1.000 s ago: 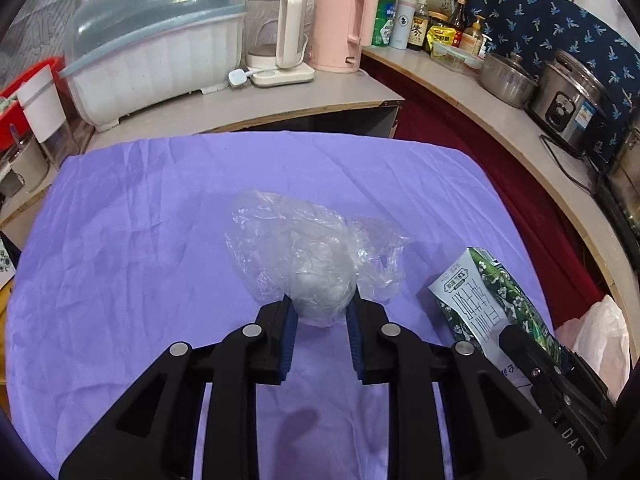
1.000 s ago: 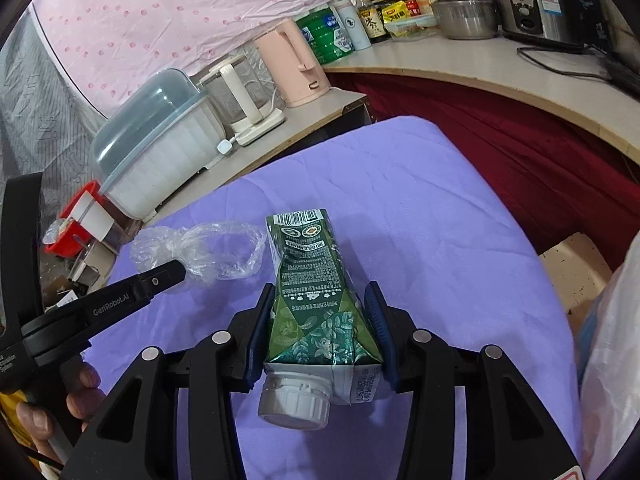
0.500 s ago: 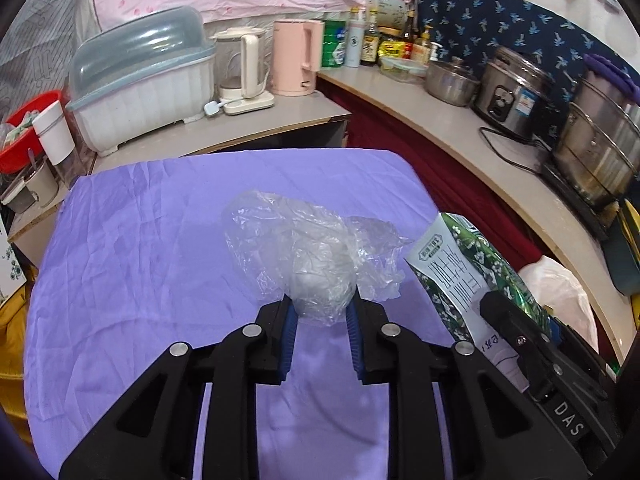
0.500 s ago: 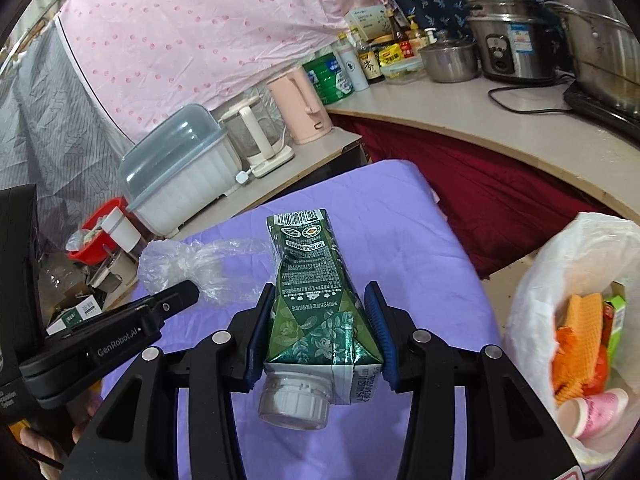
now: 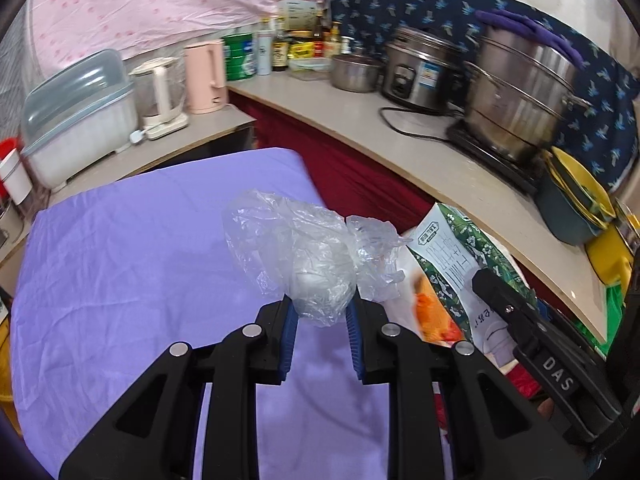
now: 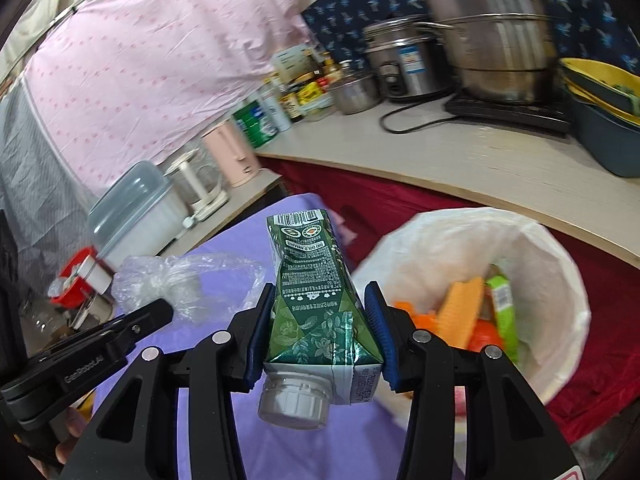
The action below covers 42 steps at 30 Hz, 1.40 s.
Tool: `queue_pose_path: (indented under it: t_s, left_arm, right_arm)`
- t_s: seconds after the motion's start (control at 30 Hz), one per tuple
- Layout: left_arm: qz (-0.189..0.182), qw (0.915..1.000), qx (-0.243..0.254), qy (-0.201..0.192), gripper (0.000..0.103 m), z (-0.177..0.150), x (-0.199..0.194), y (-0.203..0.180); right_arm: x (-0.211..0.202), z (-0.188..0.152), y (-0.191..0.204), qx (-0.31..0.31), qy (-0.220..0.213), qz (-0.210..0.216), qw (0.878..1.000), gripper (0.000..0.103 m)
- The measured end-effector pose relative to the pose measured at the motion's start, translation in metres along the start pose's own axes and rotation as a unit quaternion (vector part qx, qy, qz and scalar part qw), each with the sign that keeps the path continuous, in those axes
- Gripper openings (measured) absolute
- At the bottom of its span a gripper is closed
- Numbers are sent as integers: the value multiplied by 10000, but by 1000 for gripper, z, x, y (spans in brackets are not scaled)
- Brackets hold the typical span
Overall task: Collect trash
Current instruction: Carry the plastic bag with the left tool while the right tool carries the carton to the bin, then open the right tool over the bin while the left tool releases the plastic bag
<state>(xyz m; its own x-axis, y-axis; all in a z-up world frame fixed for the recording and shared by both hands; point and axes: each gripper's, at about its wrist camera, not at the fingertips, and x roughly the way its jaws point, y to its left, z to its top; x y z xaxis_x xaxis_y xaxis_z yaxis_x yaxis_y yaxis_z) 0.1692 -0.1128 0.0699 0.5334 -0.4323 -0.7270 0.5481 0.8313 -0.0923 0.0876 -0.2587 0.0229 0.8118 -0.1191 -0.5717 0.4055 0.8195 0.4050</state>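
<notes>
Beyond our purple-clothed surface (image 5: pixel 120 264) waits the lined bin (image 6: pixel 560 272); our left tool (image 5: pixel 321 316) pinches crumpled plastic wrap (image 5: pixel 304 256), our right tool (image 6: pixel 320 332) clamps a green carton (image 6: pixel 316 300), both for dumping.

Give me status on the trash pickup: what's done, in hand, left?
Done: the lined bin already holds orange and green scraps. In hand: the left tool is shut on the crumpled plastic bag, and the right tool on the green carton, both off the purple cloth. Left: dropping both into the bin. No other trash shows on the cloth.
</notes>
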Motion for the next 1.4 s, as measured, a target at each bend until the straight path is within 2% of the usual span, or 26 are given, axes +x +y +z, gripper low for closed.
queue_pose_path:
  t_s: [0.3,0.6,0.83,0.93,0.97,1.0,1.4]
  left_arm:
    - [-336,9975,551,296,22,-14,26,-86]
    - [-374,9943,781,616,22,-26,58,-126]
    - [-276,9941,776,707,28,-26,77,-133]
    - [-216,9946,729,707,40,-25,79,-130]
    - [-202,9949,704,698,49,-25,80,-129]
    - [-187,9953,669,668,55,-25,79,-127]
    - [-55,9967,575,579,61,-26,68,-112]
  right_arm:
    - [-19,-8,-82,479,2,-524,9975,44]
    - [-16,-15,-118,723,39,-720,9948,44]
    - [-4,-17,-124,747,96,-794,9940,44]
    - [-3,-17,-125,786,69,-790,9937,45]
    - [-4,-17,-125,798,48,-802,9936,45]
    - [-4,-17,-125,804,48,-792,9936,45]
    - [-14,-17,-111,660,32,-697,9954,46]
